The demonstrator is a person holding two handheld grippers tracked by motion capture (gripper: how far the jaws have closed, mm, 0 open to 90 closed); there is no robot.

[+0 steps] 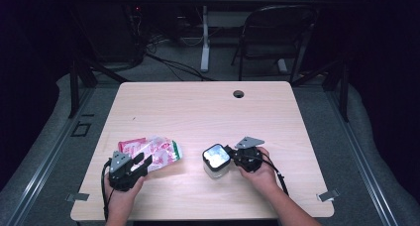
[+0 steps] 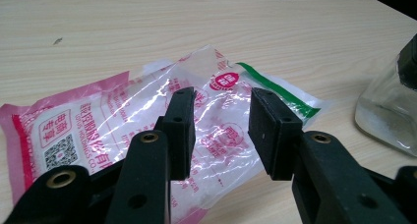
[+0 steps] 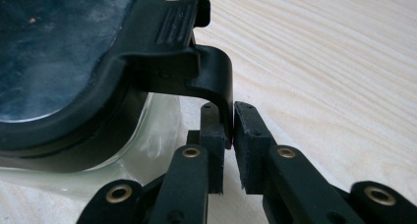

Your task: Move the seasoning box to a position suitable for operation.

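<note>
A crinkled clear plastic bag (image 1: 157, 153) with red and green print lies flat at the table's front left. My left gripper (image 1: 142, 162) hovers at its near edge; in the left gripper view the gripper (image 2: 221, 113) stands open with the bag (image 2: 113, 116) behind its jaws and nothing pinched. A square glass jar (image 1: 216, 161) with a black-rimmed lid stands at the front middle. My right gripper (image 1: 230, 152) reaches it from the right. In the right gripper view the gripper (image 3: 229, 123) is shut on the lid's black clasp (image 3: 219, 74), beside the lid (image 3: 59, 62).
The light wooden table (image 1: 208, 107) has a cable hole (image 1: 238, 93) near its far edge. A dark folding chair (image 1: 277, 32) and a desk leg stand on the floor beyond. The jar's glass wall (image 2: 388, 111) shows at the right of the left gripper view.
</note>
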